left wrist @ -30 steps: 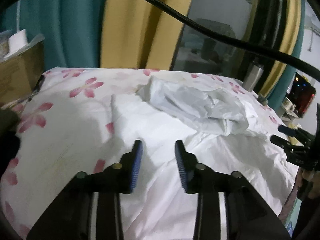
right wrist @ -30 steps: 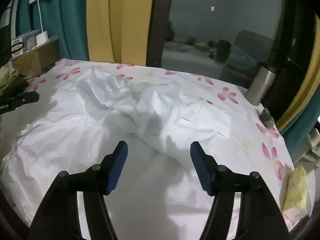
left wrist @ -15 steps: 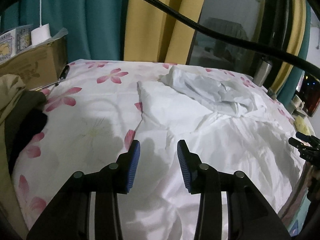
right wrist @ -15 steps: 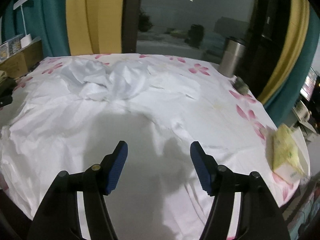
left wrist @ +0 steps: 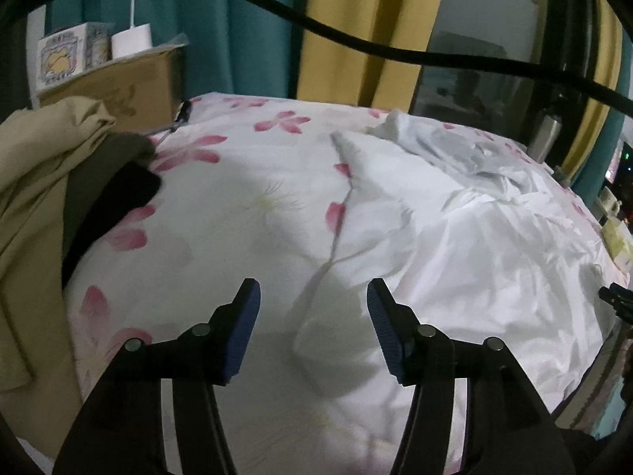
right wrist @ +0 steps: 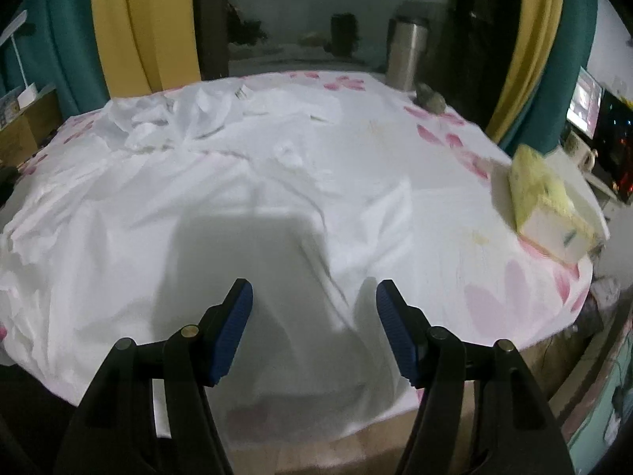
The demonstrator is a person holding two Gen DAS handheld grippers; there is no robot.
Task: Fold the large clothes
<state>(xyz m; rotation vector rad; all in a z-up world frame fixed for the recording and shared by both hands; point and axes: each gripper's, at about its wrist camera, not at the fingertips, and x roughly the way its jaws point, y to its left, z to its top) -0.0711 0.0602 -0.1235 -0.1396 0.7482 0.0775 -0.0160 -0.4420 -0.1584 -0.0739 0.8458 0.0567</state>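
Both views had shifted since the earlier frames: left one swung toward the heap of clothes at the table's left side, right one toward the right edge w/ the tissue pack; left jaws stood wider than a second before.

Item 1, left gripper: jaws apart & opening, blue pads bare, nothing between them; hovered over the near-left hem of the white garment, not touching.

Item 2, right gripper: jaws apart, nothing between them; hovered over the garment's near-right part, its shadow on the cloth just ahead.

Item 3, white garment: large, spread wrinkled across most of the surface; far end bunched in a crumpled mound toward the window; near hem reached the front edge.

Item 4, floral cloth: white w/ pink petals, covered the surface, exposed left of the garment & along the right side.

Item 5, heap of clothes: tan, olive & black pieces, at left edge of surface.

Item 6, cardboard box: behind heap, carried a printed carton & a white roll.

Item 7, tissue pack: yellow-white, on right edge.

Item 8, steel flask: far right corner, upright, small dark object beside it.

Item 9, curtains: teal & yellow, flanked a dark window.
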